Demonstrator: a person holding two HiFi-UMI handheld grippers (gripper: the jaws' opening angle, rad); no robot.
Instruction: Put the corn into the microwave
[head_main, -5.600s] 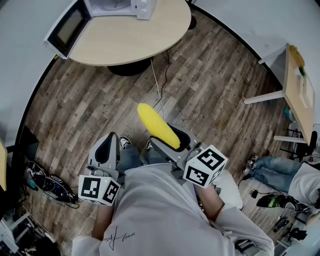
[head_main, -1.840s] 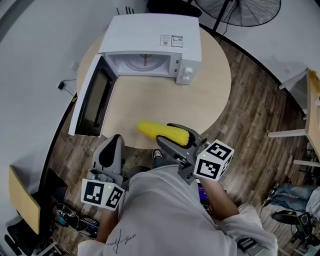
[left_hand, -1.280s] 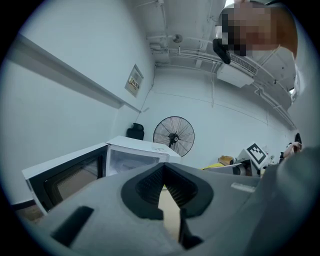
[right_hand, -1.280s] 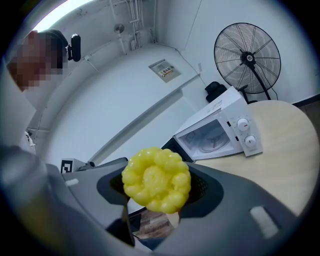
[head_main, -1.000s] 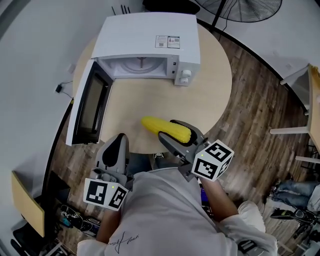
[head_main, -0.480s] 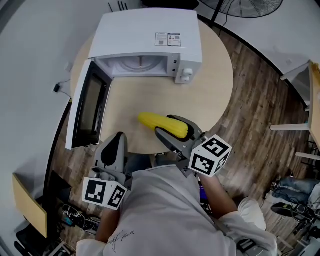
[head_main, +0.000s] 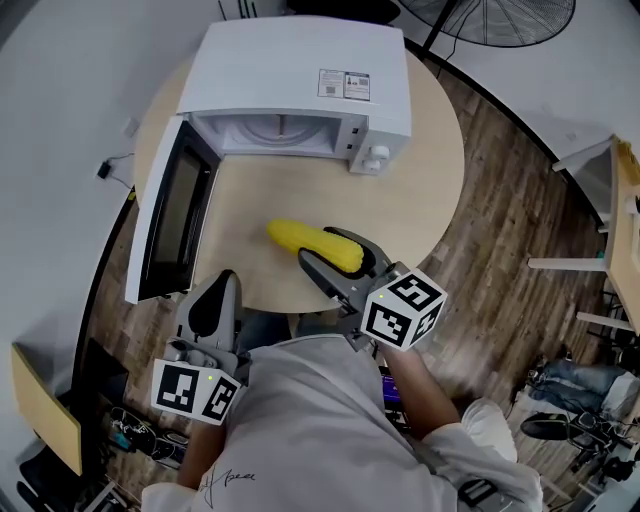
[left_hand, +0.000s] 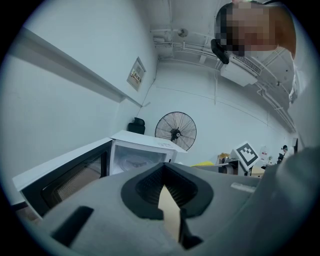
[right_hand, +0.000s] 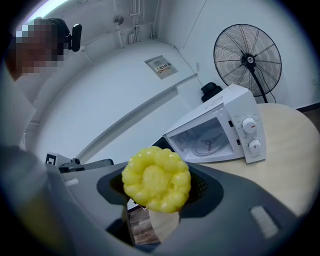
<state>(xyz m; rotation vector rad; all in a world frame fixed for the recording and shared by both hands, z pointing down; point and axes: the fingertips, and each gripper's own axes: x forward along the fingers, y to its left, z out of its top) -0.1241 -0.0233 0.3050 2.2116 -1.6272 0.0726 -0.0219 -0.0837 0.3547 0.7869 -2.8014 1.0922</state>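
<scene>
We carry the corn (head_main: 305, 243) lengthwise in the right hand-held gripper (head_main: 328, 250), its jaws clamped on the cob's near half so that the free end sticks out ahead of the fingertips. Held this way, the cob can go nose-first into the opening, we judge. In the right gripper view the cob's round end (right_hand: 156, 179) fills the space between the jaws.

The corn hangs over the near part of the bench (head_main: 420, 200), not yet inside. The microwave (head_main: 300, 80) stands ahead of this hand-held gripper, a little to its left, well apart from the cob's tip. Its door (head_main: 165, 215) is swung fully open, so the cavity (head_main: 280, 128) with its glass plate is exposed and nothing on the bench lies between it and the corn.

The left hand-held gripper (head_main: 215, 305) hangs low at the bench's near edge, jaws together and empty, just behind the open door's free end. We think that door is the one thing to mind on this side. A standing fan (head_main: 500, 15) is far beyond the microwave, out of the way.
</scene>
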